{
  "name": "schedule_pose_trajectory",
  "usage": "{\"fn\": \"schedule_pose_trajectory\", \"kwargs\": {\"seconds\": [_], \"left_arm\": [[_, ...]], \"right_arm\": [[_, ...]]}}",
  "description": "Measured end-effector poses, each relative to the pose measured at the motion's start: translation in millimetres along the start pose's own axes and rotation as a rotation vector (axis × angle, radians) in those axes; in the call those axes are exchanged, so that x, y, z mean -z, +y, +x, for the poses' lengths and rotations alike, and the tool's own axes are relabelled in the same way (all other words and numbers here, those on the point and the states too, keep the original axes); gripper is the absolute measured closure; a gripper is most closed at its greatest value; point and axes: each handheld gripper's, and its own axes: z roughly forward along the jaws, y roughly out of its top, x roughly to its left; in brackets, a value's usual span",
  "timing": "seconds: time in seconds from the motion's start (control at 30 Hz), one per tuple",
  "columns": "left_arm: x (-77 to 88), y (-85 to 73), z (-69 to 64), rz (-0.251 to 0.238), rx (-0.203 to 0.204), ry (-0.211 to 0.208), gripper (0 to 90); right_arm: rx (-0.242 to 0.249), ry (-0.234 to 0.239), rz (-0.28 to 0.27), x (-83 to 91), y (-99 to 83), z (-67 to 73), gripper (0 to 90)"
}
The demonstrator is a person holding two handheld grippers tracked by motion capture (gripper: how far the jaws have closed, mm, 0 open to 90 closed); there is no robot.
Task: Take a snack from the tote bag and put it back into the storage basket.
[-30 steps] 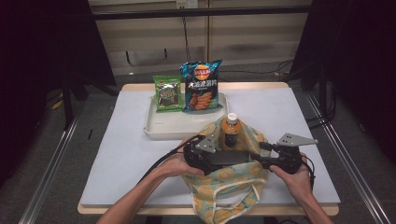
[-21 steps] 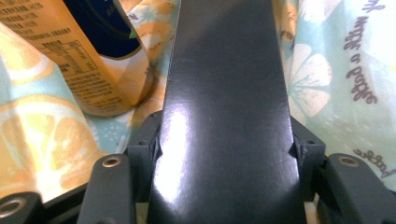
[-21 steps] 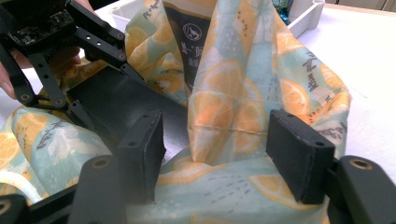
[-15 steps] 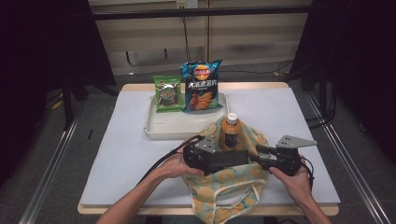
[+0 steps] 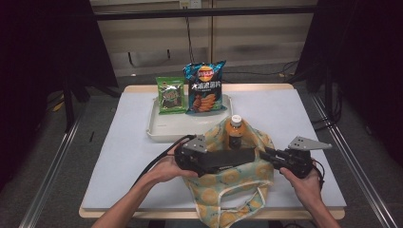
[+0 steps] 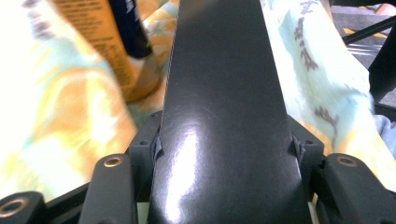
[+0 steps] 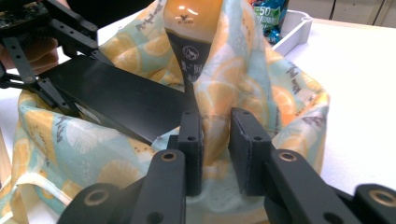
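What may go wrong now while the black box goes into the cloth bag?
1. The black box, clamped in the left gripper, may knock over the upright bottle inside the bag.
2. The right gripper has just been closing on the bag's rim; the thin cloth may slip from its fingers, closing the opening.

My high view looks forward and down over the bench (image 5: 119,142). Each claw camera looks close along its jaws. All three share the fabric bag (image 5: 240,178) (image 6: 322,84) (image 7: 261,79) and bottle (image 5: 235,130) (image 6: 100,42) (image 7: 191,28).
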Motion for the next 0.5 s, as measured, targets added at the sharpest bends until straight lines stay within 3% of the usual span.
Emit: {"fn": "schedule_pose_trajectory", "kwargs": {"seconds": [0.3,0.5], "left_arm": [[28.0,-5.3,4.7,-0.101,0.043,-0.006,43.5],[32.8,-0.9,6.0,-0.138,0.055,-0.005,43.5]], "right_arm": [[-0.010,-0.008,-0.026,6.4,3.1,-0.1,87.3],[-0.005,0.002,-0.009,5.0,0.8,-1.5,90.0]]}}
